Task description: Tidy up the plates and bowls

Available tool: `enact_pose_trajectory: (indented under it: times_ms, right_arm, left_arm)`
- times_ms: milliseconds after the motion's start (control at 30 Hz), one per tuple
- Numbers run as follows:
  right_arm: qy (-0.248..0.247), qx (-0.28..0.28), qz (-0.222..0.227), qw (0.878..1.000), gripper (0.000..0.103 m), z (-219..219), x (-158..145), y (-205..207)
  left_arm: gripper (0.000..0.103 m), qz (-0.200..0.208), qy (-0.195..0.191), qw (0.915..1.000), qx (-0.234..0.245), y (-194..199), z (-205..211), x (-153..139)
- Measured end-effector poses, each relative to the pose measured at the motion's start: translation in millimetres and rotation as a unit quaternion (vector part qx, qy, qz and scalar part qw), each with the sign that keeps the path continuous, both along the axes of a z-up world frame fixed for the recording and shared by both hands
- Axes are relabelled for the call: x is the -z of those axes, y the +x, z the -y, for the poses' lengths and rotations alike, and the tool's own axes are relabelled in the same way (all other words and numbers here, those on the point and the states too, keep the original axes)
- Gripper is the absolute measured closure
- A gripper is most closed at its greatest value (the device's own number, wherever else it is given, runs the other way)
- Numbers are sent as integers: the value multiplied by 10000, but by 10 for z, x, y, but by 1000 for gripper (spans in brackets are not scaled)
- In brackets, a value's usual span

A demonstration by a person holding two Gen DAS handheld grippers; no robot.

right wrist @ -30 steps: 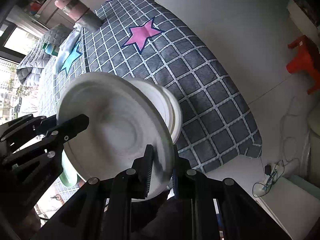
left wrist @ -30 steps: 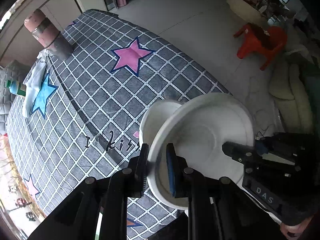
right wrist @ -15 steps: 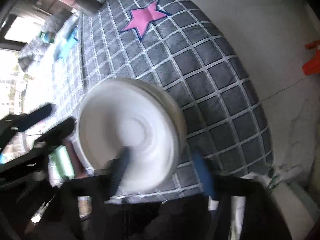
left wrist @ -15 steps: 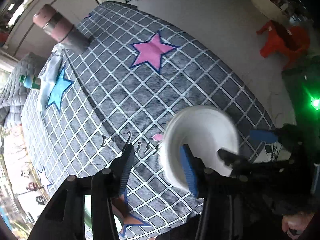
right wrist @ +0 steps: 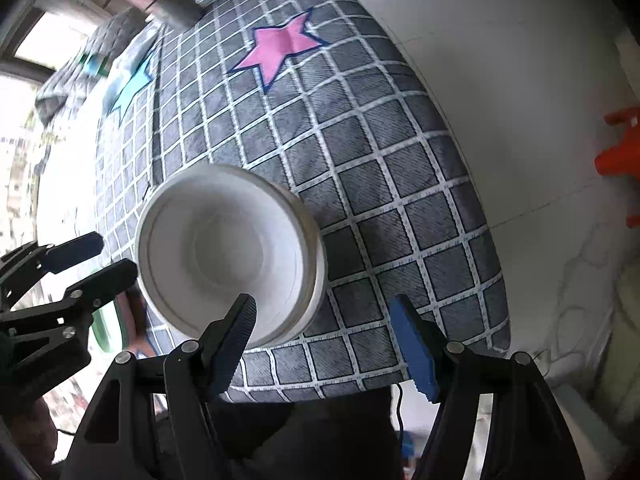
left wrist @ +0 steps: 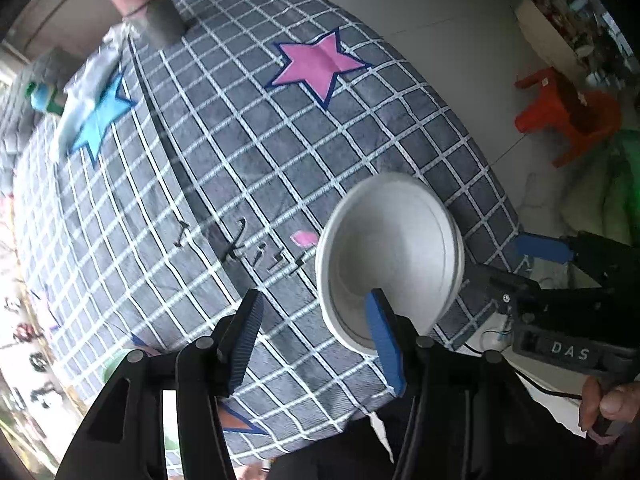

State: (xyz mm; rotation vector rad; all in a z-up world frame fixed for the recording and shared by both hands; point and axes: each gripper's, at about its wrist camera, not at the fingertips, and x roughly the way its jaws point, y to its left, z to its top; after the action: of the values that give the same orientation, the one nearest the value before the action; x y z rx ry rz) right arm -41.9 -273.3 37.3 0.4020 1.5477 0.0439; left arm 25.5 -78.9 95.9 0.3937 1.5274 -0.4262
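A stack of white dishes (left wrist: pixel 390 260), a plate nested on a bowl, rests on the grey checked cloth near the front right edge; it also shows in the right wrist view (right wrist: pixel 230 252). My left gripper (left wrist: pixel 316 338) is open and empty, just in front of the stack's left side. My right gripper (right wrist: pixel 326 342) is open and empty, in front of the stack's right side. The right gripper also shows at the right of the left wrist view (left wrist: pixel 520 264), and the left gripper at the left of the right wrist view (right wrist: pixel 96 258).
The cloth-covered table (left wrist: pixel 208 152) has pink and blue stars. A pink and grey flask (left wrist: pixel 140 4) stands at the back. A green dish (right wrist: pixel 106 328) lies at the front left edge. A red stool (left wrist: pixel 568 116) stands on the floor to the right.
Both grippers have opened and let go of the white dishes. The plate now sits down on the bowl on the cloth. Both grippers have drawn back slightly.
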Motion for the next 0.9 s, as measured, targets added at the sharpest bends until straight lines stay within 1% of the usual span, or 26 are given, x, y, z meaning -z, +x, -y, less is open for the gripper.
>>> enact_pose_trajectory:
  times_ms: [100, 200, 400, 633, 900]
  right_arm:
    - [-184, -371, 59, 9991, 32, -81, -72, 21]
    - [-361, -714, 103, 9967, 32, -149, -126, 52]
    - [-518, -1053, 101, 9930, 32, -149, -96, 118]
    - [-632, -1266, 89, 9899, 32, -85, -79, 200]
    - [-535, -1327, -84, 9897, 32, -71, 34, 266]
  left_arm:
    - [39, -43, -100, 9998, -173, -23, -52, 4]
    - [37, -48, -187, 9993, -314, -42, -86, -1]
    - [37, -12, -380, 9975, -596, -77, -131, -22]
    - [37, -35, -430, 9952, -879, -109, -183, 1]
    - [35, -132, -374, 9930, -1110, -113, -236, 82]
